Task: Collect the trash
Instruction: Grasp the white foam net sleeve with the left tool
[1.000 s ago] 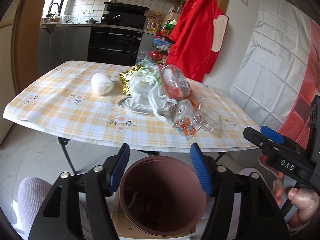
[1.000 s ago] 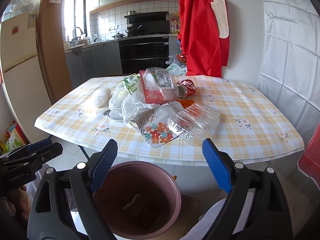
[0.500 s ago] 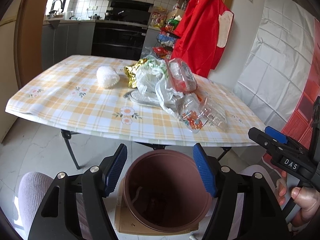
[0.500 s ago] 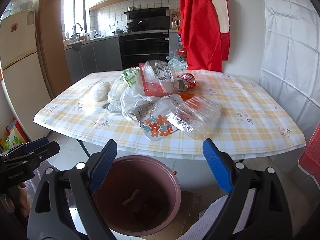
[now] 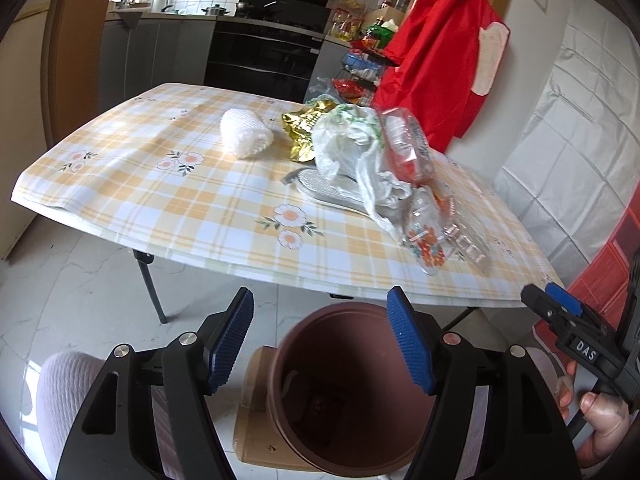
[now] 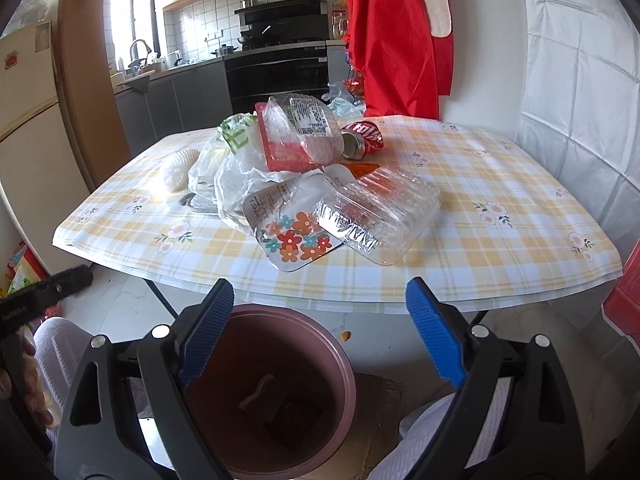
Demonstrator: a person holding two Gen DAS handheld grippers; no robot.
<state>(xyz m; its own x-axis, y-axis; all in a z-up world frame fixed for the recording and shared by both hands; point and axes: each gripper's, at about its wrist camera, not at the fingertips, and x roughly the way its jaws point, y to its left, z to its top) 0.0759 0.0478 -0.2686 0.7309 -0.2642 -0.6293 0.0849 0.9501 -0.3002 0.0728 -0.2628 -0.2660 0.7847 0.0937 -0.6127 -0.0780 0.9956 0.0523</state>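
Both tongs wide and empty above the bin (image 6: 272, 392); clear ribbed tray (image 6: 380, 208) at worktop (image 6: 500, 240) near edge lies dead ahead of right tongs (image 6: 320, 332), left tongs (image 5: 320, 340) farther off.

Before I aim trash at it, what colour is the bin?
Brownish maroon bin, clearest in the right wrist view.

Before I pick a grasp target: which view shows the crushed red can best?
The right wrist view: the crushed red can lies in plain sight behind the pile, open end toward the camera. In the left wrist view the white plastic bag and wrappers hide it.
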